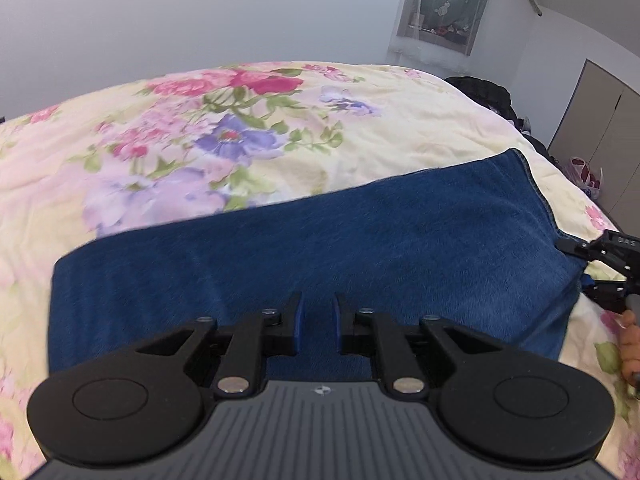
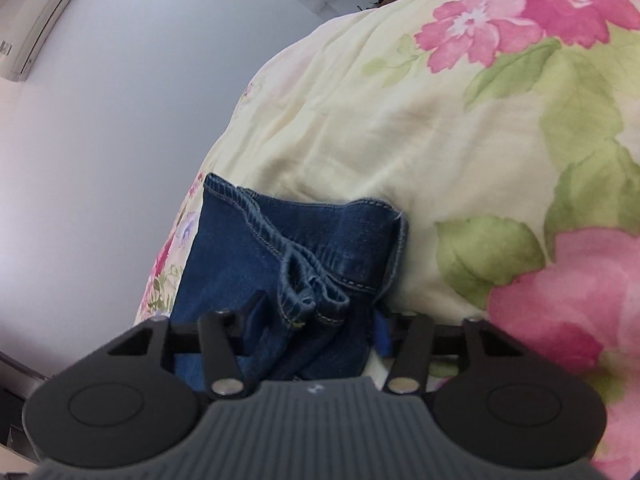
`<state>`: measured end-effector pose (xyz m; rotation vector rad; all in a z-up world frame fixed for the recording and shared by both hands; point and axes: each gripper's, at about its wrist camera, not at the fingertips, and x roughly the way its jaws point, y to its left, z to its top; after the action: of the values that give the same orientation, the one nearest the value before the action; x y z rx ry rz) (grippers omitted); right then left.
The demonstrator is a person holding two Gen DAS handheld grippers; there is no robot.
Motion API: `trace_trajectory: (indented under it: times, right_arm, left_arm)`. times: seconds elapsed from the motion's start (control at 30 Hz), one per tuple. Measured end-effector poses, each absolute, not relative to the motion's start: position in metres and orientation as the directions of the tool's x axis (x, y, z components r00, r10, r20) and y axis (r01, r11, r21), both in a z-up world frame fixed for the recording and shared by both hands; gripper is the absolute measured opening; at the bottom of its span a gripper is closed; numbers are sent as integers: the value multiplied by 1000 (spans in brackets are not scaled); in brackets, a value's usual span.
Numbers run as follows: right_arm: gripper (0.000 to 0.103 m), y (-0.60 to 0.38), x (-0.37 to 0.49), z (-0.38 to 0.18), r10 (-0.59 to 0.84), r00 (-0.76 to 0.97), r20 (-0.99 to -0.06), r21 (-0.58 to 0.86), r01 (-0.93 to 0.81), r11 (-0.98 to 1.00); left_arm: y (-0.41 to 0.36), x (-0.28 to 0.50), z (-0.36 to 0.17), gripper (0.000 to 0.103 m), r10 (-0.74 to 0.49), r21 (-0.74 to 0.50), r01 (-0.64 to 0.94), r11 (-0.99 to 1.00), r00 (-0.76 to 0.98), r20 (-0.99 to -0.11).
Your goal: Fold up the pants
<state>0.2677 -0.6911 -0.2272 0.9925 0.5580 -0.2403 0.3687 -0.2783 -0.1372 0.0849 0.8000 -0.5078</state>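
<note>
Two hand-held grippers work over a pair of blue denim pants (image 1: 320, 248) lying flat on a bed with a cream floral quilt (image 1: 160, 140). From the left wrist camera, the left gripper (image 1: 318, 328) hovers over the near edge of the pants with a narrow gap between its blue pads and nothing between them; it grips nothing. The pants stretch from near left to far right, already doubled into one long band (so a first fold looks done). At the right edge, the right gripper (image 1: 600, 264) meets the end of the fabric. Its own camera shows the right gripper (image 2: 316, 324) spread wide around the bunched waistband (image 2: 312, 280); whether it is pinching is unclear. It likely sits there to lift that end across.
</note>
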Motion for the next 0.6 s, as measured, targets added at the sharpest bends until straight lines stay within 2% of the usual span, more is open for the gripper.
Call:
trace_trajectory:
  times: [0.03,0.13,0.33,0.5,0.6]
  right_arm:
    - [30,-692,269,-222,54,836,-545,715,430,551]
    - [23,-694,270,-207,74,844,-531,696,385,607]
    - [23,-694,279,-197,83,823,-561,648,374,664]
    - [23,-694,283,-193,77,814,-576,618,373,692]
    - [22,-694,285,-189,66,804,-591,606,388,694]
  left_arm:
    - [-286,374,-139,15,-399,-91,478,874,596,-697]
    - [-310,394,-140,15,-416,-44,525,850,617,-668]
    - [-342,449,-162,15,-415,-100,502,859,569,-710]
    - [-346,463,-180,14,-412,-137,474,870,547,-729]
    - [-340,456,-172,14,-410,-156,449,880,550,-727]
